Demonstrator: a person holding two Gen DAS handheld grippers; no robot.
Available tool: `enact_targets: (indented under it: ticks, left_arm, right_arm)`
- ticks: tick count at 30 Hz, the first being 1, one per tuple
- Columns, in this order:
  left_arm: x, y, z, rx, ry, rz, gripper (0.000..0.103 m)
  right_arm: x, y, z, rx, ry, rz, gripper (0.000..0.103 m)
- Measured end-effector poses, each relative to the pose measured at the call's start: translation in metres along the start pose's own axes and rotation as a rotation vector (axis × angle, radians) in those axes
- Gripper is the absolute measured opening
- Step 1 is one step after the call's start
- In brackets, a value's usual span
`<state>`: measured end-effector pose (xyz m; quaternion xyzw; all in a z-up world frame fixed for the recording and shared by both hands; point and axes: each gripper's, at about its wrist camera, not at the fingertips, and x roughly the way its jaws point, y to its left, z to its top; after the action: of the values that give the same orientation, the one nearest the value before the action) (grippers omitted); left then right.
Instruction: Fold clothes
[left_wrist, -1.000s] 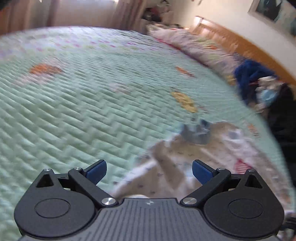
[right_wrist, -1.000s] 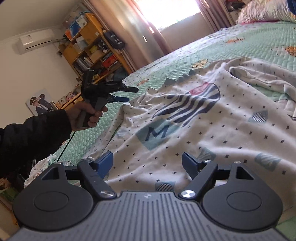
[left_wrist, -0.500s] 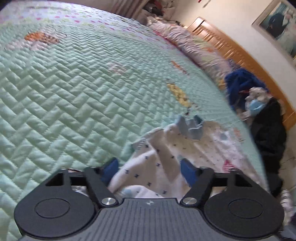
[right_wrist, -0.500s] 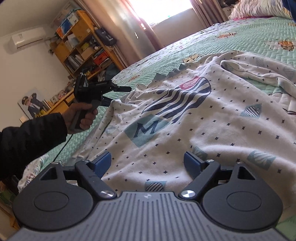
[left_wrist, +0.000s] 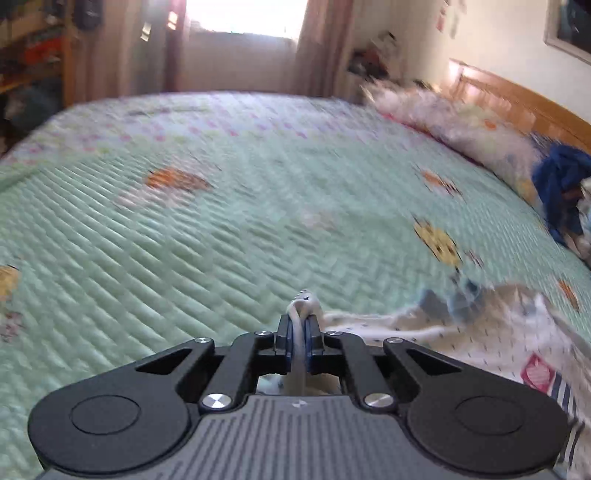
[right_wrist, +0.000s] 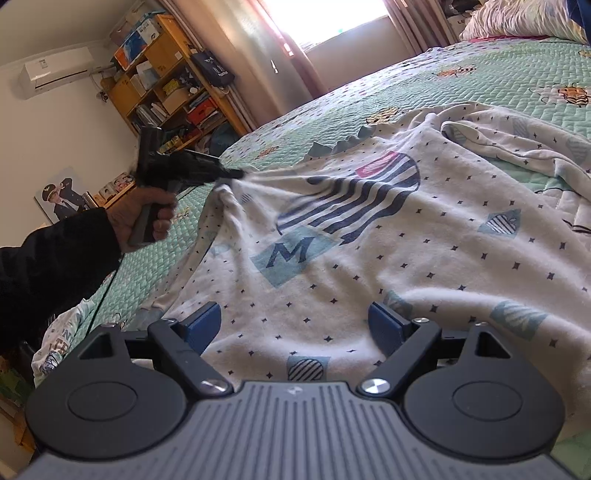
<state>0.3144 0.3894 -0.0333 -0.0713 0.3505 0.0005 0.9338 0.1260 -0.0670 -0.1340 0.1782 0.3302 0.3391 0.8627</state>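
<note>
Now, left claw (left_wrist: 300, 334): pressed together, pinching a bunched edge of the white garment (right_wrist: 388, 236), which trails off to its right.
Right claw (right_wrist: 295, 325): spread wide, blue pads apart just above the garment, nothing pinched.
Garment: white with small dark stars, stripes and an "M" patch, spread ahead of the right claw on the green quilted bed (left_wrist: 221, 221).
Person's hand (right_wrist: 147, 210): far left of the right claw, gripping the left claw's handle, dark sleeve (right_wrist: 48, 269) behind.

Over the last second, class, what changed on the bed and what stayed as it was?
The left hand-held gripper closed on an edge of the white patterned garment and lifted it, pulling the cloth taut. The right hand-held gripper stayed open, above the garment near its edge; the green quilt is unchanged.
</note>
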Motion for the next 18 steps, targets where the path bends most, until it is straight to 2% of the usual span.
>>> enact_targets:
  ticks: [3, 4, 5, 7, 9, 12, 14, 18]
  left_arm:
    - [0.016, 0.006, -0.012, 0.023, 0.079, 0.045, 0.012]
    - [0.022, 0.006, -0.019, 0.036, 0.103, 0.067, 0.020]
    - [0.026, 0.007, -0.024, 0.036, 0.115, 0.090, 0.024]
    - [0.016, 0.017, -0.029, -0.022, 0.079, 0.092, 0.057]
    - [-0.007, 0.032, -0.035, -0.103, 0.010, 0.053, 0.073]
    - [-0.039, 0.045, -0.054, -0.162, 0.014, -0.054, 0.074]
    - [-0.057, 0.046, -0.073, -0.179, 0.044, -0.072, 0.075]
    - [-0.083, 0.050, -0.117, -0.289, 0.070, -0.144, 0.075]
  right_arm:
    - [0.000, -0.004, 0.001, 0.022, -0.006, 0.002, 0.087]
    - [0.000, -0.005, 0.002, 0.029, -0.007, 0.003, 0.087]
    - [0.000, -0.006, 0.002, 0.034, -0.006, 0.004, 0.087]
    - [-0.001, -0.006, 0.003, 0.032, -0.004, 0.003, 0.087]
    - [-0.001, -0.006, 0.003, 0.032, -0.003, 0.001, 0.087]
    - [-0.002, -0.006, 0.004, 0.040, -0.004, -0.001, 0.087]
    - [-0.002, -0.006, 0.004, 0.047, -0.003, -0.003, 0.087]
    - [-0.003, -0.003, 0.004, 0.053, 0.001, -0.008, 0.088]
